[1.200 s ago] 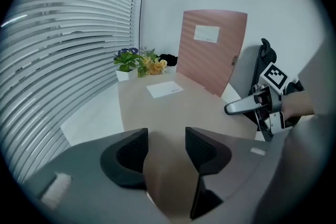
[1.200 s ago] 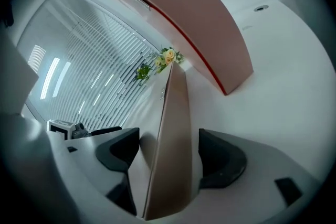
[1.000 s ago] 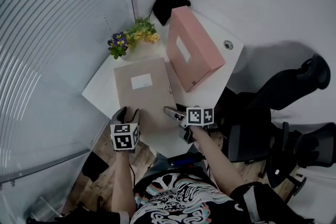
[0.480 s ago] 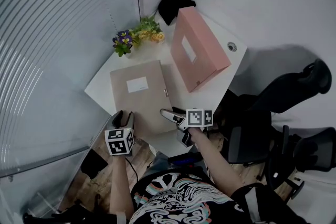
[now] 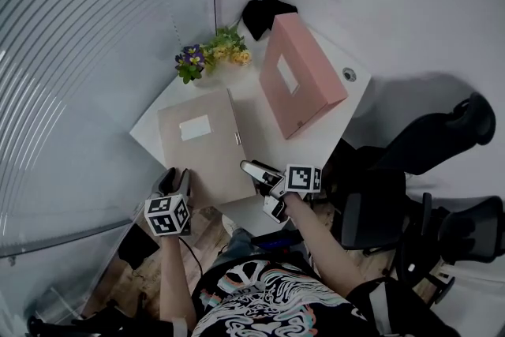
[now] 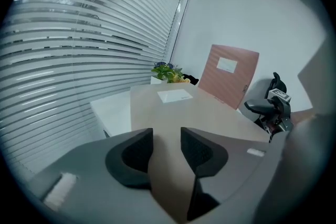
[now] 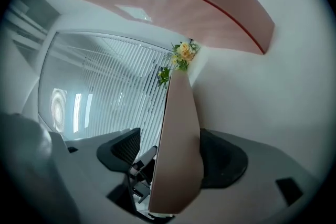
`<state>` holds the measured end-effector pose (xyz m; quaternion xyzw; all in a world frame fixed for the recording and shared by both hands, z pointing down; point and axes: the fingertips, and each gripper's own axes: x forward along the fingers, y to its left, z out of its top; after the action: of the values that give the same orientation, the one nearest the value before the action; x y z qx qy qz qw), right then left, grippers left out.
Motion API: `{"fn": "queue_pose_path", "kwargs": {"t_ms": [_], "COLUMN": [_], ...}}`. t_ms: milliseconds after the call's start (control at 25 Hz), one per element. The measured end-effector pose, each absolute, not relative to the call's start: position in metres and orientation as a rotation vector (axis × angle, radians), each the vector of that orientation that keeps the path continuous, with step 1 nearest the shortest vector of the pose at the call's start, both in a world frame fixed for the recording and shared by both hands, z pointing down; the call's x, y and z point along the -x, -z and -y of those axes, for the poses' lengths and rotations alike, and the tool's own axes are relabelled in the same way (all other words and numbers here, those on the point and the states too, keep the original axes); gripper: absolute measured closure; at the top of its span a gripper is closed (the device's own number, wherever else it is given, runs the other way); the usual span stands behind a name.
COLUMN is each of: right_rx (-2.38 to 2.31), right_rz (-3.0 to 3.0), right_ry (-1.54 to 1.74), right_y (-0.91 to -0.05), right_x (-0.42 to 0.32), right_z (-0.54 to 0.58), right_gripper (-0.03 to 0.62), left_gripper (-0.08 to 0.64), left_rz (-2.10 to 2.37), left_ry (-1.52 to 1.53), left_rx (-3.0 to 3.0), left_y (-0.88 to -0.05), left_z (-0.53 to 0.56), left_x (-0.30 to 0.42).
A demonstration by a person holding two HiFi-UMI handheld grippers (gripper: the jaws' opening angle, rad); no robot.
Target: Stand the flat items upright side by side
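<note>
A beige file box (image 5: pixel 201 150) lies flat on the white table (image 5: pixel 319 134), its white label facing up. A pink file box (image 5: pixel 296 75) stands on edge to its right. My left gripper (image 5: pixel 175 179) is at the beige box's near left corner. Its jaws have just been closing, and the corner of the beige box (image 6: pixel 189 113) fills the gap of the left gripper (image 6: pixel 167 144). My right gripper (image 5: pixel 256 170) straddles the near right corner. The beige box (image 7: pixel 178 128) sits edge-on in the right gripper (image 7: pixel 173 157), touching one pad and apart from the other.
A pot of flowers (image 5: pixel 209 55) stands at the table's far corner by the blinds (image 5: pixel 79 51), with a black object (image 5: pixel 264 12) behind the pink box. A black office chair (image 5: pixel 418 146) is to the right of the table. The pink box (image 6: pixel 228 73) rises beyond the beige one.
The beige box has slid to the left and turned a little, its near end swinging left. My left gripper moved left with it. The right gripper stayed by the near right corner.
</note>
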<state>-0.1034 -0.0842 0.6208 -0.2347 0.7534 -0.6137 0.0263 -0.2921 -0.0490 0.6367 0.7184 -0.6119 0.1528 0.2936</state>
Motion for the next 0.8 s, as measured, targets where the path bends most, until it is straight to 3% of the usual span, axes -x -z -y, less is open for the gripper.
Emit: {"fn": "queue_pose_path", "kwargs": {"t_ms": [800], "right_rx": [0.496], "right_rz": [-2.055], "right_ry": [1.840], "right_y": [-0.573], "right_x": [0.107], "right_z": [0.096], "right_gripper": [0.288], "left_gripper": [0.410], "left_rz": [1.678], "left_ry": [-0.229], "left_rx": [-1.884], "left_y": [-0.630], "left_z": [0.047], "left_x": [0.314]}}
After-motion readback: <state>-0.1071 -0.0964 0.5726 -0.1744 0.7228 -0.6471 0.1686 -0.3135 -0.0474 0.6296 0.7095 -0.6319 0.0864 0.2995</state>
